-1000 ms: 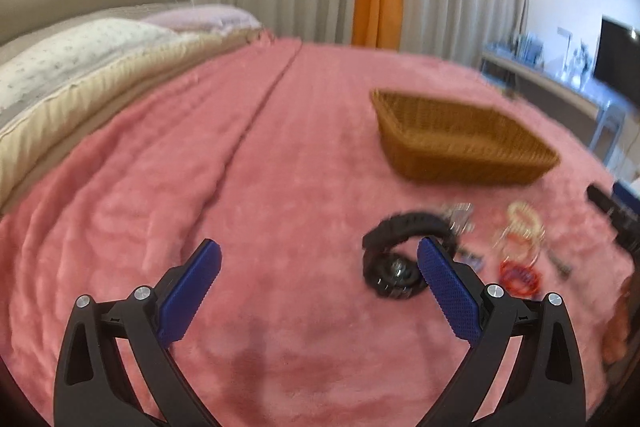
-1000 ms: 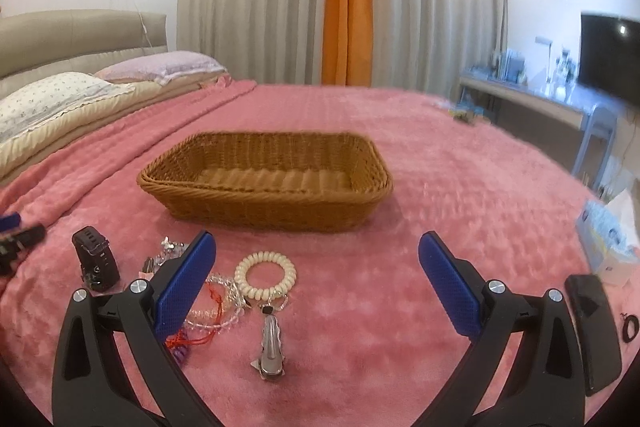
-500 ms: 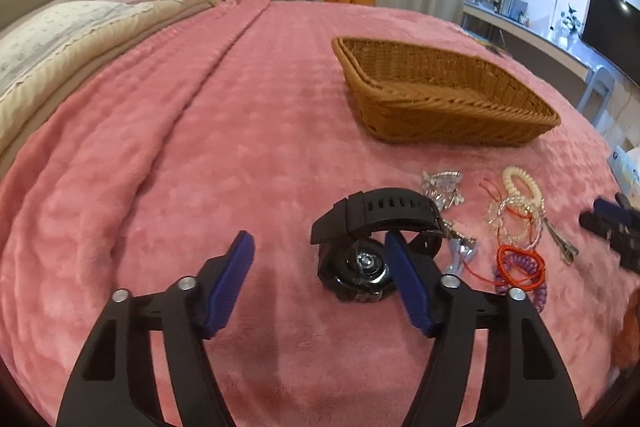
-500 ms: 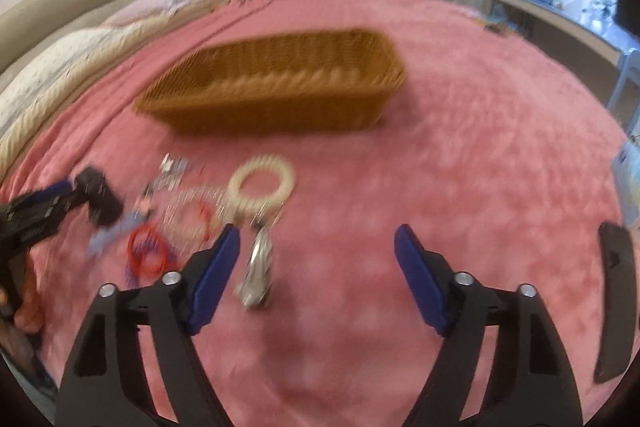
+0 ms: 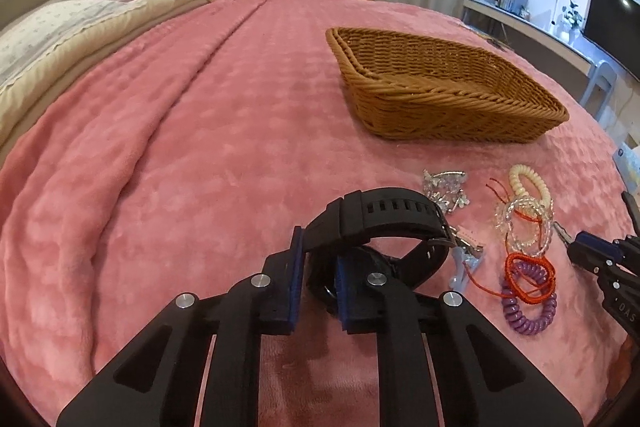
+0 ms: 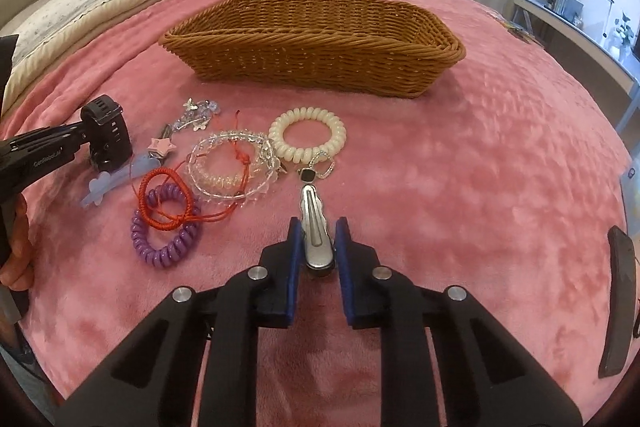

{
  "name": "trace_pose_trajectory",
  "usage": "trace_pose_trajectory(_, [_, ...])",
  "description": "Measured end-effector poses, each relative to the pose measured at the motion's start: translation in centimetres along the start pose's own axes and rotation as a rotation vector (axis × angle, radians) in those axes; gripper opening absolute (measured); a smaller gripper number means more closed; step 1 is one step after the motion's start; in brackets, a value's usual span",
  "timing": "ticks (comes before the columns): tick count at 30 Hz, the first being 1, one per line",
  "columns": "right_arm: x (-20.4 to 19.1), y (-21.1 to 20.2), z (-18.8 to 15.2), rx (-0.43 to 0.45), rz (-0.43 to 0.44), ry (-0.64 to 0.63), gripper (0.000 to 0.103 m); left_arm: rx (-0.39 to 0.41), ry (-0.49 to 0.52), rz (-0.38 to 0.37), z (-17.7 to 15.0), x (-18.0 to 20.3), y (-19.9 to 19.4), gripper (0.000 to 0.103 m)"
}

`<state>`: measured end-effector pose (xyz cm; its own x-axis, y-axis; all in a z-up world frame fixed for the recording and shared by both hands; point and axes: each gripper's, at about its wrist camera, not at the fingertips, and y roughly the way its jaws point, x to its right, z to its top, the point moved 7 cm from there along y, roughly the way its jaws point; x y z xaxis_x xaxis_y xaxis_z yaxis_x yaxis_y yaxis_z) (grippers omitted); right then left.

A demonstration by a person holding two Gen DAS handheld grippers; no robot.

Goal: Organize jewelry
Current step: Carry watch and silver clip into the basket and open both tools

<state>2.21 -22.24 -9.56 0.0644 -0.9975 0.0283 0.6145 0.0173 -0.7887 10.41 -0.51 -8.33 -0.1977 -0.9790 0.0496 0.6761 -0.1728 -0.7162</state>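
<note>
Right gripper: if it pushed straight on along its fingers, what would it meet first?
The right gripper has just been closing on the silver hair clip. Beyond the clip's tip comes the small dark charm, then the cream spiral bracelet; depth is uncertain.

Black hand-held gripper [image 5: 318,267], blue pads, silver screws

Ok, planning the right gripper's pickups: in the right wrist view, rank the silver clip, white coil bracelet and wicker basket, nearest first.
1. Silver clip, between the right gripper's pads.
2. White coil bracelet, just beyond the clip.
3. Wicker basket, farthest, behind everything.
</note>
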Motion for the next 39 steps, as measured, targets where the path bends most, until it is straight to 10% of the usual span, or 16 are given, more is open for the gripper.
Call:
trace_pose_trajectory(14, [0.1, -2.8, 1.6, 0.084, 0.022, 0.003, 0.014, 0.123, -0.032, -0.043, 1.4, 0.2, -2.6, 0.011])
trace_pose_trajectory(25, [1.4, -5.3, 10.4, 0.221, 0.021, -0.027, 0.014, 0.185, -0.039, -0.052, 8.9, 3.3, -5.3, 0.011])
trace_pose_trajectory(39, [4.7, 7.3, 17.6, 0.014, 0.114, 0.062, 0.014, 0.044, -0.021, -0.06, 14.8, 7.6, 6.7, 0.011])
